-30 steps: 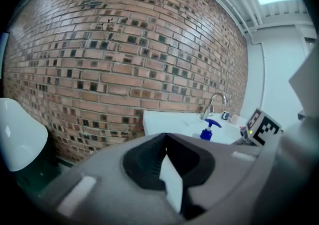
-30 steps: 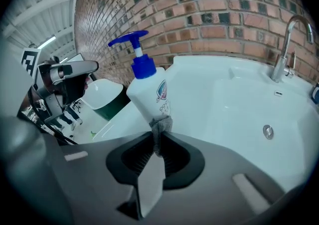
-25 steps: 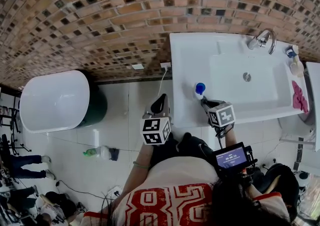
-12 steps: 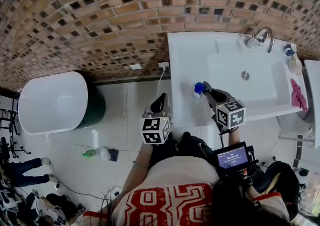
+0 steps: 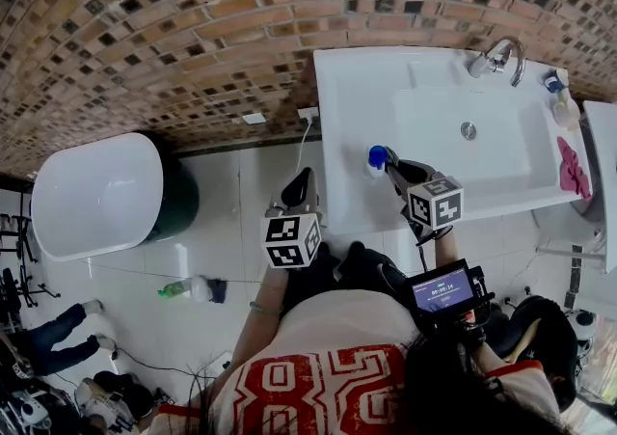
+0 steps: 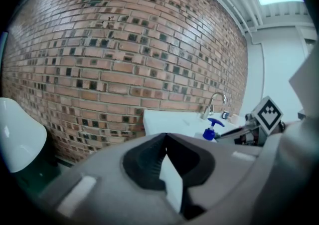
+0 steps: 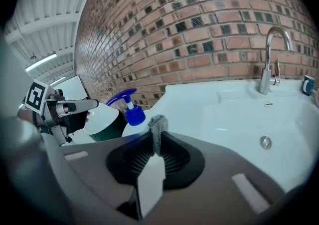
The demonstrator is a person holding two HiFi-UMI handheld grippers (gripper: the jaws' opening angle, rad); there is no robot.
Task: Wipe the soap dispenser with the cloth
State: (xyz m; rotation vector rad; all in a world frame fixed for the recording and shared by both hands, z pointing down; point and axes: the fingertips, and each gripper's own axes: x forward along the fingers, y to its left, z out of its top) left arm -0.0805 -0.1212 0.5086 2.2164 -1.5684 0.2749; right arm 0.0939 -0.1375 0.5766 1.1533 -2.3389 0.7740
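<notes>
Right claw (image 7: pixel 157 135) pinches a limp grey cloth (image 7: pixel 158 124), just beside the soap dispenser (image 7: pixel 132 112).
Left claw (image 6: pixel 166 141) closed, empty, clear of the sink (image 5: pixel 347 95). Dispenser stands at the sink's front left corner; judged light, slick, easily tipped (pump head gives), so steady the body low.

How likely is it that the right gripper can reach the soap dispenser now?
Probably yes: the right gripper, shut on the cloth, sits right beside the soap dispenser, nothing between them.

Left tool (image 5: pixel 302 180) jaws together, low; right tool (image 5: pixel 392 159) pinching cloth (image 7: pixel 158 129).
</notes>
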